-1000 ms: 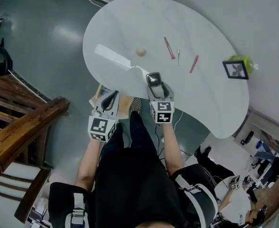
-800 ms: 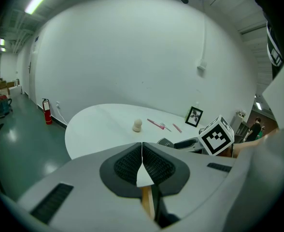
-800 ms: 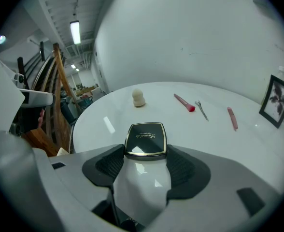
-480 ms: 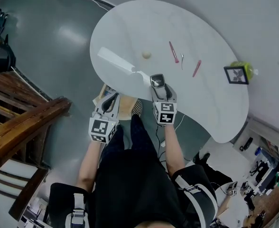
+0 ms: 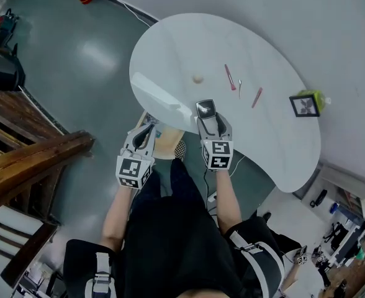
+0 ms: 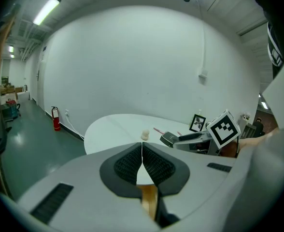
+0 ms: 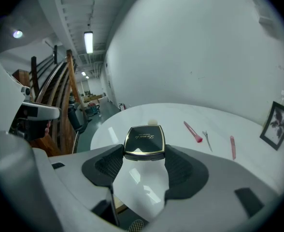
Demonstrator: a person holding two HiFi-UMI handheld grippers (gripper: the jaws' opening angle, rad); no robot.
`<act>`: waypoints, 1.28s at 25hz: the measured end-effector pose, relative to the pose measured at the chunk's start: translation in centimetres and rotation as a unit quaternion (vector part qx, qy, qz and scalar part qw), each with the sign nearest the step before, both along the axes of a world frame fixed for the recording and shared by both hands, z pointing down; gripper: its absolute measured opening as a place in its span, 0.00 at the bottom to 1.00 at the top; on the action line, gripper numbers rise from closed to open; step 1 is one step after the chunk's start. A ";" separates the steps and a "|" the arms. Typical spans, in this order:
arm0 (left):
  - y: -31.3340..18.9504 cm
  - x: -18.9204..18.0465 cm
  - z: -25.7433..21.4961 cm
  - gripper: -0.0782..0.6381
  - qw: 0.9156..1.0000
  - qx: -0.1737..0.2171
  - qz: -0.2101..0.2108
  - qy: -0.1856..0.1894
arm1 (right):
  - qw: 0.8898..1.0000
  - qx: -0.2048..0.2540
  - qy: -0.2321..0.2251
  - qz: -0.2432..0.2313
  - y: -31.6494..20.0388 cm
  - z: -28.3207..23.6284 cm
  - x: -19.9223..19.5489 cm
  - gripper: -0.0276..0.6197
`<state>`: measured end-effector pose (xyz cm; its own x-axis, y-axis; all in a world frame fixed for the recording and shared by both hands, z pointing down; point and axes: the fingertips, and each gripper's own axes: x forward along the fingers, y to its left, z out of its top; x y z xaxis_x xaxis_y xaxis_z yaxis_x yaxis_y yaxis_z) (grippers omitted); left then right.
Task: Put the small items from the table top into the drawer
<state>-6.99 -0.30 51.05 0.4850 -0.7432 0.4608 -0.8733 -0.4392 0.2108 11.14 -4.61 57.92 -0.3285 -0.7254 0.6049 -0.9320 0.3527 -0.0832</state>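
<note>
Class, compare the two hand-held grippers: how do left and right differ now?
The left hand-held gripper has jaws pressed together, empty; the right hand-held gripper clamps a black compact. The right reaches over the table; the left sits short of its edge. Both carry marker cubes.

Compact point(image 5: 205, 108) at table point(image 5: 275, 141) edge, clips point(image 5: 231, 77) beyond

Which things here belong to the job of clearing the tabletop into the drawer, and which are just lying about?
Job: compact, ball, pink clip, silver clip, pink stick.
Lying about: frame (likely), extinguisher, stairs.
</note>
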 end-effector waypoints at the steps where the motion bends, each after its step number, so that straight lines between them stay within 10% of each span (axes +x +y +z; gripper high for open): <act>1: 0.3 -0.4 -0.3 0.14 1.000 0.003 -0.004 -0.001 | 1.000 0.005 -0.001 -0.008 0.2 -0.6 -0.6 0.47; 20: 7.7 -15.0 -0.1 0.14 0.991 0.002 -0.131 -0.016 | 0.981 0.019 -0.020 -0.191 5.2 -2.0 -19.4 0.47; 32: 10.0 -19.0 4.2 0.14 0.983 -0.029 -0.180 -0.003 | 0.962 -0.030 0.012 -0.272 8.0 4.7 -23.8 0.47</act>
